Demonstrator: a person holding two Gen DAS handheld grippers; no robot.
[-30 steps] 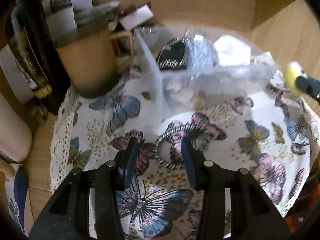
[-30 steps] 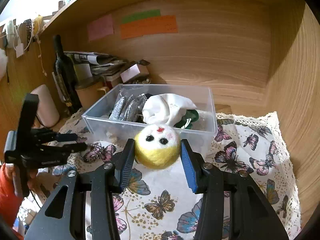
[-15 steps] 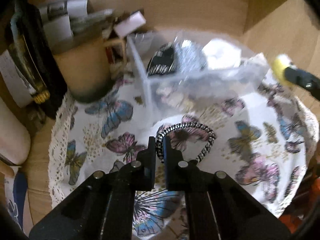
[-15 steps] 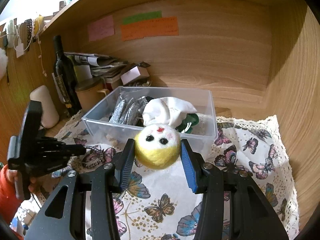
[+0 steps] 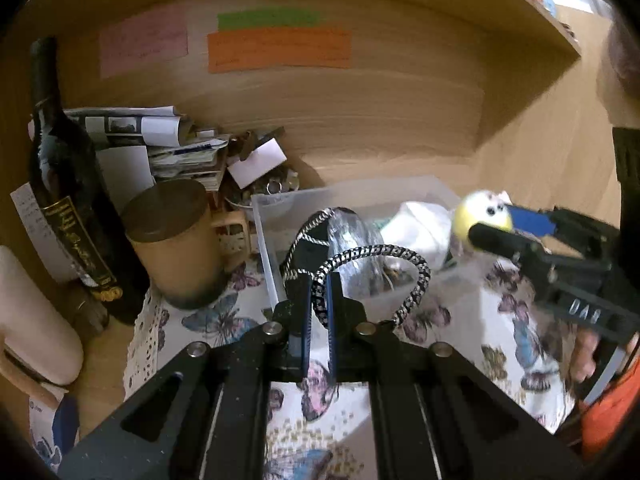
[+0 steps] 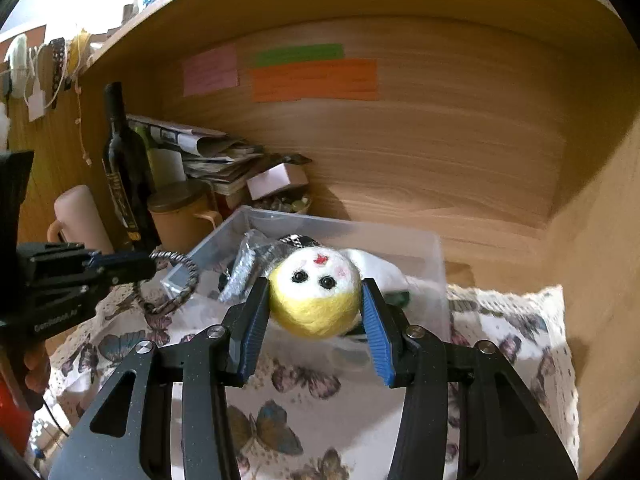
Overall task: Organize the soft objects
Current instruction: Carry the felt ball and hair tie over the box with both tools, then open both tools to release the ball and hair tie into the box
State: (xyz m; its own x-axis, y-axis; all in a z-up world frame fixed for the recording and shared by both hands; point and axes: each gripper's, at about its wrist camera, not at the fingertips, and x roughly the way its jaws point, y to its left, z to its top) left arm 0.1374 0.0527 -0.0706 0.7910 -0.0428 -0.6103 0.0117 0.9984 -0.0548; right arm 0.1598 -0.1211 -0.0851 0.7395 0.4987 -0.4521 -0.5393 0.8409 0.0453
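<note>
My left gripper (image 5: 318,300) is shut on a black-and-white braided hair tie (image 5: 400,264) and holds it lifted in front of the clear plastic box (image 5: 280,204); the tie also shows in the right wrist view (image 6: 180,280). My right gripper (image 6: 316,312) is shut on a yellow-and-white felt ball with a face (image 6: 314,296), held above the cloth at the box's (image 6: 400,236) near edge. The ball also shows in the left wrist view (image 5: 482,216). The box holds a white cloth (image 5: 420,224), a silvery item (image 5: 352,236) and another braided tie (image 5: 308,228).
A butterfly-print cloth (image 6: 280,420) covers the shelf floor. At the left stand a dark wine bottle (image 5: 68,200), a tan lidded mug (image 5: 176,240) and a pale cylinder (image 5: 32,320). Papers and a small dish (image 5: 264,188) sit behind. Wooden walls close in at the back and right.
My left gripper shut on the braided hair tie on the cloth and lifted it up toward the box. My right gripper moved the felt ball forward to the box.
</note>
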